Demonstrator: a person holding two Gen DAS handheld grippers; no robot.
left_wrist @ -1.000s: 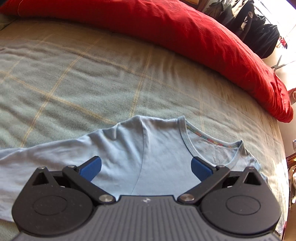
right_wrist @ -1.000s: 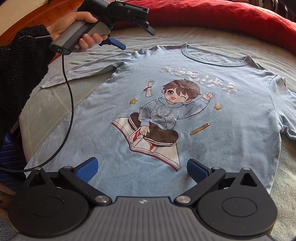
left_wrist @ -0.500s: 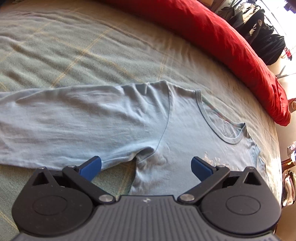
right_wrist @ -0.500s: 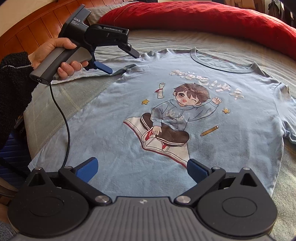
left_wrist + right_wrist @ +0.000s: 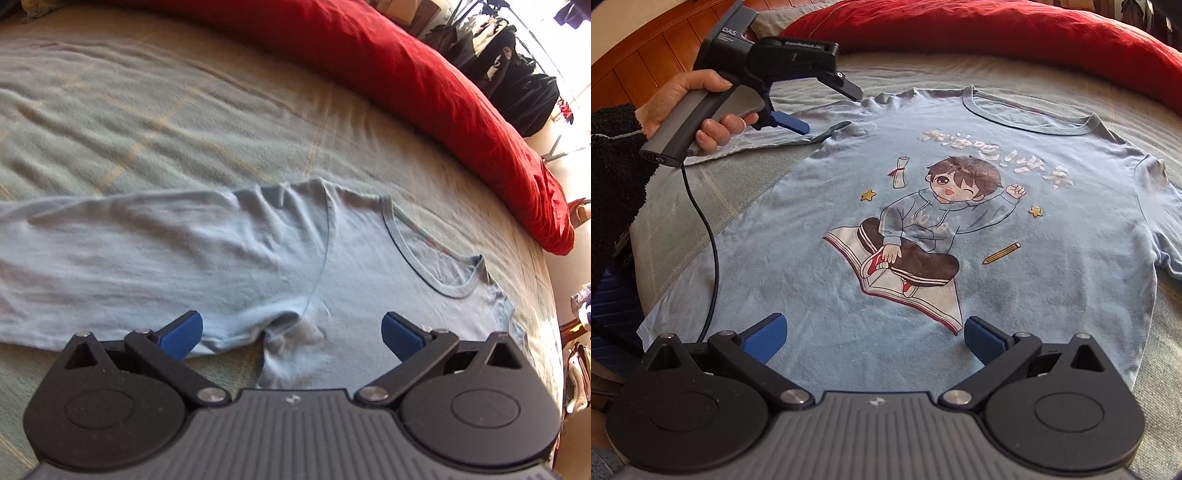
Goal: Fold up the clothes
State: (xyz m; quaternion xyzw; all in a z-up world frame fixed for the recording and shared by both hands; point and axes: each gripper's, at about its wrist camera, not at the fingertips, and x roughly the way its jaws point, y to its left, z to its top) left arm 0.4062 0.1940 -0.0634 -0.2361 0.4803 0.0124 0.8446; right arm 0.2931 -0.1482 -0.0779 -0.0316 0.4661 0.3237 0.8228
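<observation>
Both sets of jaws stand apart, empty: the left gripper [image 5: 291, 328] hovers over the armpit of the blue t-shirt [image 5: 923, 221], the right gripper [image 5: 873, 334] near its hem. The shirt lies flat, print up, on the bed [image 5: 166, 110]; folding seems not yet begun, and next comes pinching the left sleeve [image 5: 129, 243]

T-shirt [image 5: 923, 221] is spread flat, print side up, on the bed blanket [image 5: 184, 110], neckline toward the long pillow [image 5: 424, 81] laid along the far edge. Left gripper [image 5: 827, 110] is held above the left sleeve [image 5: 129, 251] (armpit area); right gripper [image 5: 875, 338] is placed over the hem.
</observation>
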